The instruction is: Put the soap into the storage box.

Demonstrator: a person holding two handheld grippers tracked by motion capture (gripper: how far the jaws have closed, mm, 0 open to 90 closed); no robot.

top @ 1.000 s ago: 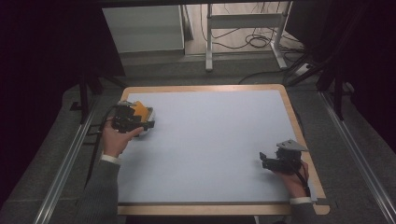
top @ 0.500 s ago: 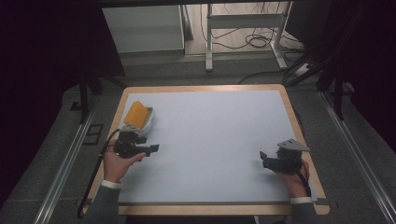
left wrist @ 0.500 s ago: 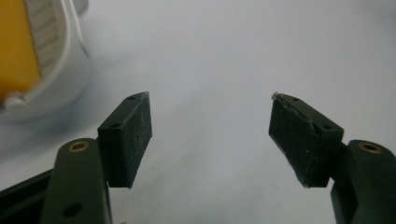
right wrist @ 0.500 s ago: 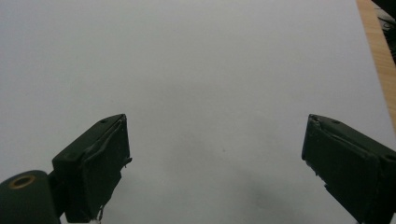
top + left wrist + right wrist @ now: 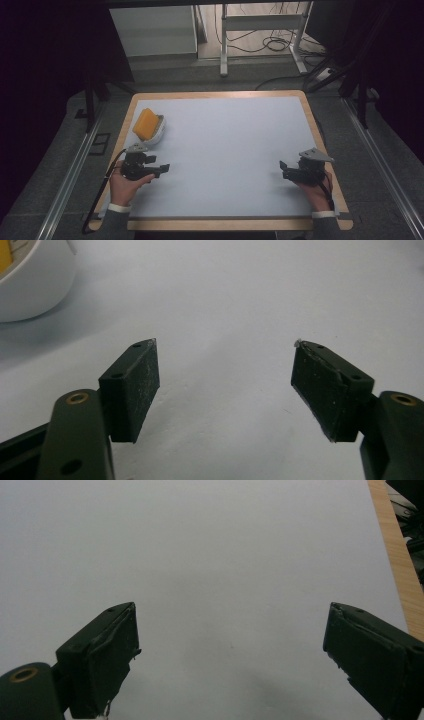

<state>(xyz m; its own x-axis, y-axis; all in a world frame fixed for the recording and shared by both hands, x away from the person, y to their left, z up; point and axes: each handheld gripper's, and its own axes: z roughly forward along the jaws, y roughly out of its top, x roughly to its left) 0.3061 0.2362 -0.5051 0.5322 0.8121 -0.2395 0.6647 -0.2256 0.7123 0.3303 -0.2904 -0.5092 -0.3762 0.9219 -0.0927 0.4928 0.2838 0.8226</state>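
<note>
My left hand (image 5: 126, 184) comes in from the near left corner of the tabletop (image 5: 225, 145), wrist in a grey sleeve with a white cuff showing, and it grips my left tool (image 5: 161, 168) low over the pale sheet, pointing toward the middle. In the left gripper view its jaws stand wide apart with nothing between them, only bare sheet beneath. Just beyond that tool, toward the far left edge, sits a white bowl (image 5: 156, 132) with a yellow sponge (image 5: 145, 124) leaning inside it (tilted up against the rim, as far as I can tell); the bowl's curved wall (image 5: 30, 285) shows at the upper left of the left gripper view, apart from the jaws.

My right hand (image 5: 314, 187) rests near the right edge, also cuffed in white, holding my right tool (image 5: 285, 170) pointed inward toward the left one, with the grey three-cornered plate (image 5: 315, 154) on top. Its jaws are spread wide too, holding nothing, over empty sheet with the wooden border (image 5: 395, 555) off to one side. The two tools are well apart.
</note>
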